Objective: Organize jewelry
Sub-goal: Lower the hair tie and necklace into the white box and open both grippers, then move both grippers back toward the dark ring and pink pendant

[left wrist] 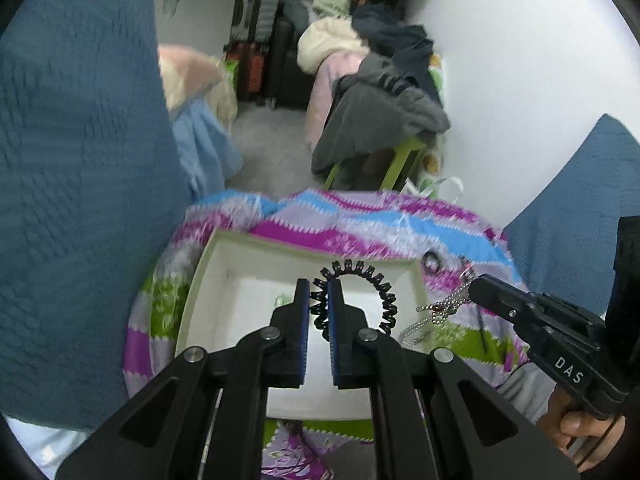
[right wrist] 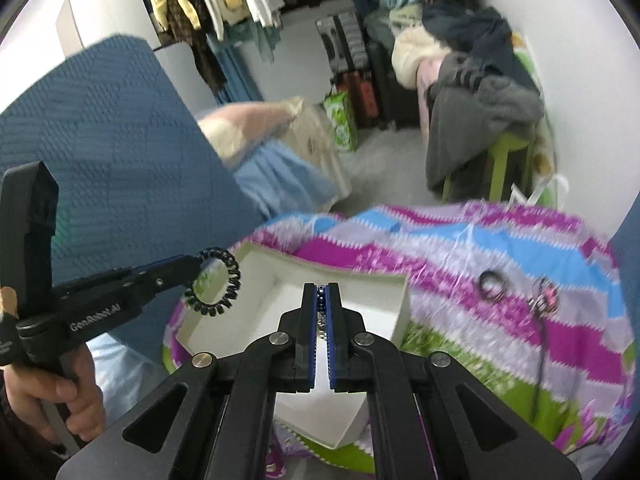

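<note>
A black spiral bracelet [left wrist: 362,298] is pinched between the nearly closed fingers of the left gripper [left wrist: 318,292], hanging over the open white box [left wrist: 208,264]. The right gripper [right wrist: 321,294], fingers pressed almost together, holds a silver bead chain [left wrist: 438,308] that dangles just off the box's right wall. Beyond that wall, on the striped cloth [right wrist: 440,240], lie a dark ring [right wrist: 491,280] and a small pink-and-metal piece [right wrist: 545,300], still outside the box. Both hands look to be carrying their pieces to the box. The chain could snag the rim or spill onto the cloth if let go too early. The coil could spring and bounce out, and the two grippers sit close enough to knock each other.
</note>
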### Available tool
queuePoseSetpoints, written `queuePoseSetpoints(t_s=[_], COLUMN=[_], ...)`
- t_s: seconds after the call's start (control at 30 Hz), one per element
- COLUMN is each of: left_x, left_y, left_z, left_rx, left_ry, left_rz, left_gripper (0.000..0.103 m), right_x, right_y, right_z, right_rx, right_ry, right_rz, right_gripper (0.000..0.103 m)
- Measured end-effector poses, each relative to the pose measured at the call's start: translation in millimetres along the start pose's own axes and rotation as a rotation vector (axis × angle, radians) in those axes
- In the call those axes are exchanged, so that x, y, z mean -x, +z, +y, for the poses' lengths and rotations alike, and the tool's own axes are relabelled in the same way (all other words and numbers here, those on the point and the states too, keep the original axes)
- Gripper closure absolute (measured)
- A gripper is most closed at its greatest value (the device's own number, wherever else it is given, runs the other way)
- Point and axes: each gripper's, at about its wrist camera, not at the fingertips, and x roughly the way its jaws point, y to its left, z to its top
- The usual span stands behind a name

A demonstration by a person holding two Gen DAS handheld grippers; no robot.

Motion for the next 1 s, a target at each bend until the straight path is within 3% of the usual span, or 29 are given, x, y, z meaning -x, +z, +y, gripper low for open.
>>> queuePoseSetpoints(t_s=[0.37, 0.5, 0.53, 0.57, 0.63, 0.67, 1.0], left_x=[-43.0, -39.7, -37.0, -33.4, -26.1, -19.9, 33.2], left_y=[-36.4, -37.1, -36.6, -35.7, -34.3, -33.6, -19.9], left_z=[24.3, 23.6, 22.0, 20.6, 19.0, 18.4, -8.8], left_rx=[0.058, 0.064, 0.061, 0.064, 0.073, 0.077, 0.065], left_ry=[0.017, -0.006, -0.008, -0.001, 0.004, 0.010, 0.001], left_rz=[0.112, 0.097, 0.090, 0.082, 0.058, 0.029, -0.080], left_gripper=[0.095, 0.094, 0.091, 0.084, 0.029, 0.020, 0.019], right_x=[-46.5, -44.5, -41.8, -37.6, -30.3, -23.6, 42.4], right_y=[-33.3, -36.5, -36.0, -34.5, -31.5, -29.0, -5.0], right_z=[-5.9, -5.4, -5.1, -4.4, -3.8, -3.0, -13.5], right_rx=[0.014, 0.029, 0.031, 0.034, 0.042, 0.050, 0.051], right_ry=[-0.023, -0.014, -0.011, -0.014, -0.015, -0.013, -0.035], right_rz=[0.140, 0.146, 0.139, 0.127, 0.108, 0.091, -0.046], right_gripper=[0.101, 0.092, 0.083, 0.080, 0.080, 0.080, 0.080])
